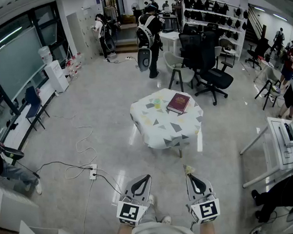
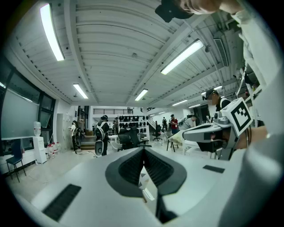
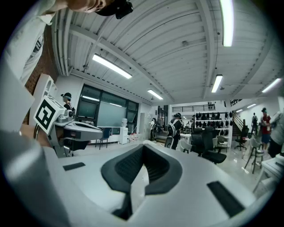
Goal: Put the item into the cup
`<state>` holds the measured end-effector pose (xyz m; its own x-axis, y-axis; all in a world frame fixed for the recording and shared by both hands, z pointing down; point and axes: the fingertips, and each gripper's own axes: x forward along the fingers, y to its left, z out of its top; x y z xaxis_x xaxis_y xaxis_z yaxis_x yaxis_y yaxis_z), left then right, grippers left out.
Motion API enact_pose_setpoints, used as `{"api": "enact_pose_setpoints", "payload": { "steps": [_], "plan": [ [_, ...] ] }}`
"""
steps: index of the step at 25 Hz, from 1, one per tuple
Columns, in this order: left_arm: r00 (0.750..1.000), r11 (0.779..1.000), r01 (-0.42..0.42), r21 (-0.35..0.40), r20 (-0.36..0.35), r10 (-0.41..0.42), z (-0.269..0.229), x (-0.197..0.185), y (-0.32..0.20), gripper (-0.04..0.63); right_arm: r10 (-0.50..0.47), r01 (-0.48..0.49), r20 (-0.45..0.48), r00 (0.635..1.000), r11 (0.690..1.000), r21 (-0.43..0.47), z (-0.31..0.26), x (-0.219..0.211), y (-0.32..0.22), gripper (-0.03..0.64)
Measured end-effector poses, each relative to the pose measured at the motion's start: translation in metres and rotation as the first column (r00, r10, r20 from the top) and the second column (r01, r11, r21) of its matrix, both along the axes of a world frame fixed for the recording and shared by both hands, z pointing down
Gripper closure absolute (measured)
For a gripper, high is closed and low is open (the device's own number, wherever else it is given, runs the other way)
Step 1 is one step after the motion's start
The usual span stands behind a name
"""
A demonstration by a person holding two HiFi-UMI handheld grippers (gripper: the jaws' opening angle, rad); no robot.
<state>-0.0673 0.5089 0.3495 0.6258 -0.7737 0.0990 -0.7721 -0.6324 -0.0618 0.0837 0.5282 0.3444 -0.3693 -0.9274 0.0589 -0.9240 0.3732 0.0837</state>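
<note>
Nearest the lens, the white left hand-held gripper [image 1: 148, 177] has its jaws pressed together on nothing. Beside it, the white right hand-held gripper [image 1: 188, 176] pinches a crumpled pale-yellow item [image 1: 188, 169] at its tips. Well beyond, a dark red book [image 1: 178, 102] lies on a white-clothed, triangle-patterned counter [image 1: 162, 133].

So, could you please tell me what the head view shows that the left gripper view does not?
Only the head view shows the dark red book and the white power strip. Only the left gripper view shows the ceiling lights. Both show the right hand-held gripper shut on a small pale item, and the black office chairs beyond.
</note>
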Motion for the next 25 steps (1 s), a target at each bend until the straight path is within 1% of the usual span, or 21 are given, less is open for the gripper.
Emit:
{"api": "enact_pose_setpoints", "payload": {
  "steps": [4, 10, 16, 20, 25],
  "plan": [
    [1.0, 1.0, -0.001, -0.005, 0.003, 0.001, 0.0, -0.001, -0.013, 0.584, -0.013, 0.013, 0.032, 0.999, 1.0, 0.002, -0.002, -0.003, -0.013, 0.614],
    [1.0, 1.0, -0.002, -0.02, 0.006, 0.002, 0.01, -0.002, -0.048, 0.584, -0.002, 0.002, 0.023, 1.0, 1.0, -0.014, 0.006, -0.002, -0.047, 0.614],
    [1.0, 0.999, -0.015, -0.043, 0.009, 0.015, 0.02, -0.004, -0.097, 0.584, 0.014, -0.014, 0.004, 1.0, 0.999, -0.044, 0.014, -0.004, -0.091, 0.614],
    [0.999, 0.998, -0.036, -0.046, 0.01, 0.037, 0.019, -0.006, -0.132, 0.584, 0.032, -0.033, -0.02, 0.999, 0.998, -0.048, 0.011, -0.009, -0.122, 0.614],
    [0.998, 0.997, -0.062, -0.046, 0.011, 0.062, 0.022, -0.011, -0.174, 0.584, 0.059, -0.061, -0.026, 0.998, 0.997, -0.055, 0.016, -0.014, -0.161, 0.614]
  ]
}}
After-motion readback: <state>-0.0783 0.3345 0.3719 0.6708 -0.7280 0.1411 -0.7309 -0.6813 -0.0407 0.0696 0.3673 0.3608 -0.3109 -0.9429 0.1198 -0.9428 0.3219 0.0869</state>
